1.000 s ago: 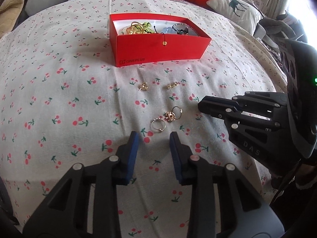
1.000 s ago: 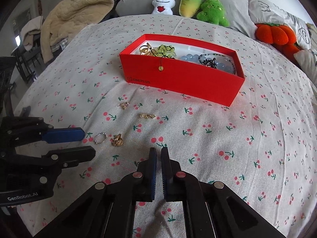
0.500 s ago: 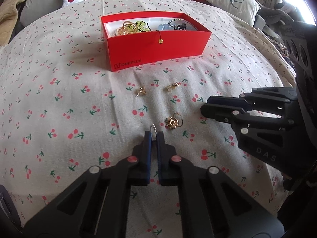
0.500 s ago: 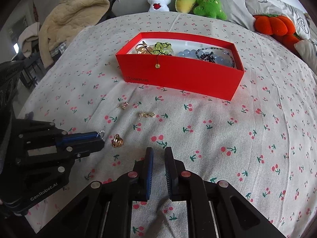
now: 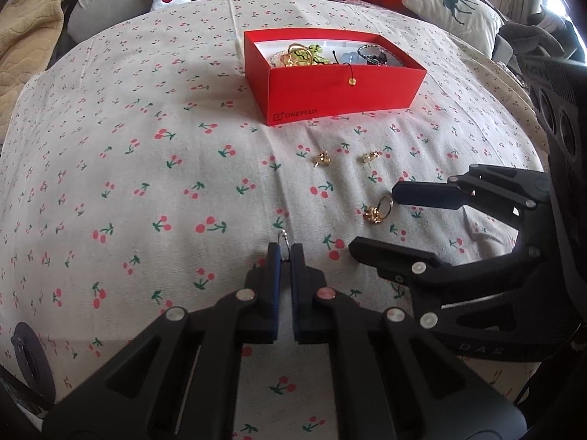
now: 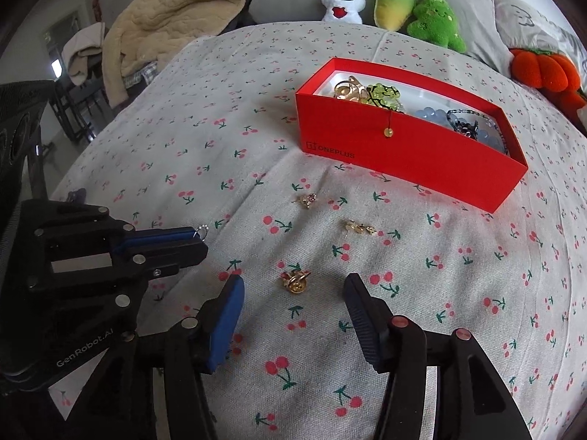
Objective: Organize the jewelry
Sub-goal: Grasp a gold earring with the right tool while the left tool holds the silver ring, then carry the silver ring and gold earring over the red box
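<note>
My left gripper (image 5: 285, 248) is shut on a small silver ring (image 5: 284, 237), lifted off the cherry-print cloth; the ring also shows in the right wrist view (image 6: 201, 231). My right gripper (image 6: 293, 286) is open, its fingers either side of a gold ring (image 6: 294, 281), which also shows in the left wrist view (image 5: 377, 211). Two gold earrings (image 6: 307, 200) (image 6: 360, 228) lie further on. A red box (image 6: 411, 154) holds several jewelry pieces; it also shows in the left wrist view (image 5: 341, 91).
Plush toys (image 6: 396, 2) and an orange plush pumpkin (image 6: 543, 71) line the far side. A beige blanket (image 6: 176, 18) lies at the far left. Pillows (image 5: 458, 11) sit at the right.
My left gripper shut on the silver ring and drew it up and left. My right gripper opened wide and moved around the gold ring.
</note>
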Demonstrator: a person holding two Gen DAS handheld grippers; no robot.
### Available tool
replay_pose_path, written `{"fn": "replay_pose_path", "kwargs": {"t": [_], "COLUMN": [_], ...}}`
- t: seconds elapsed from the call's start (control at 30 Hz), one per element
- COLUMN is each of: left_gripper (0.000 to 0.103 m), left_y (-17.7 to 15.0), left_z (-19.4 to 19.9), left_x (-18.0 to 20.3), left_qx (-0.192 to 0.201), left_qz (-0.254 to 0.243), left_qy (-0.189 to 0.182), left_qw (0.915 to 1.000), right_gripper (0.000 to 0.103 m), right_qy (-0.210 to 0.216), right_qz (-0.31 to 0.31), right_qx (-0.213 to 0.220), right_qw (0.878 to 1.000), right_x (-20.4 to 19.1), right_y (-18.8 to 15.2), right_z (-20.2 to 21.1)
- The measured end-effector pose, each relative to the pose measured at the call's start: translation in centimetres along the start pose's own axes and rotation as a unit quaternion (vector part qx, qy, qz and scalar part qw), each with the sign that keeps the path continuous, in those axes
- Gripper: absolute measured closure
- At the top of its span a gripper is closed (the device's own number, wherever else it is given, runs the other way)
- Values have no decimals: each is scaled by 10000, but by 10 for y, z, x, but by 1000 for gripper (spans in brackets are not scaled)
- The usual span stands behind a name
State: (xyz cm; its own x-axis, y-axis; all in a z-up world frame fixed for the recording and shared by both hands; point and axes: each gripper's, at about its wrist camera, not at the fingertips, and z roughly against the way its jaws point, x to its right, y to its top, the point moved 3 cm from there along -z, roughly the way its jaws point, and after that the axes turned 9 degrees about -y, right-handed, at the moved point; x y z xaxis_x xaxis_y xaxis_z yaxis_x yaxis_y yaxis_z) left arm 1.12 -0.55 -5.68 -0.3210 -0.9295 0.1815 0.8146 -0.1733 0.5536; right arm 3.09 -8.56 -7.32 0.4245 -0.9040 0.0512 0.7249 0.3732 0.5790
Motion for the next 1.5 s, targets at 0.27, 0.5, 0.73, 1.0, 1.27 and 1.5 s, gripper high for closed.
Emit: {"fn": "replay_pose_path", "kwargs": {"t": [0.27,0.5,0.73,1.0,1.27,1.5], "left_gripper": [97,97,97,97,97,97], "left_y": [0,-1,0,5,19,47], "left_z": [-1,-1,-1,3,7,13], "left_x": [-5,-6,-6,-3,4,11], "left_qx": [-19,-19,-25,2,93,337], "left_qz": [131,171,203,249,286,398], "left_qy": [-61,-81,-67,-41,-99,-170], "left_qw": [9999,9998,9998,9997,9995,9985], "right_gripper": [54,78,89,89,89,89], "right_qy": [-43,99,127,30,-134,-188], "right_qz": [12,62,-57,-185,-488,-1097], "right_qx": [22,-30,-93,-97,-45,-89], "right_qw": [10000,9999,9999,9998,9987,9938], "right_x": [-4,-4,5,11,37,77], "right_y": [5,6,2,5,20,41], "right_z": [-6,-6,-5,6,22,32]}}
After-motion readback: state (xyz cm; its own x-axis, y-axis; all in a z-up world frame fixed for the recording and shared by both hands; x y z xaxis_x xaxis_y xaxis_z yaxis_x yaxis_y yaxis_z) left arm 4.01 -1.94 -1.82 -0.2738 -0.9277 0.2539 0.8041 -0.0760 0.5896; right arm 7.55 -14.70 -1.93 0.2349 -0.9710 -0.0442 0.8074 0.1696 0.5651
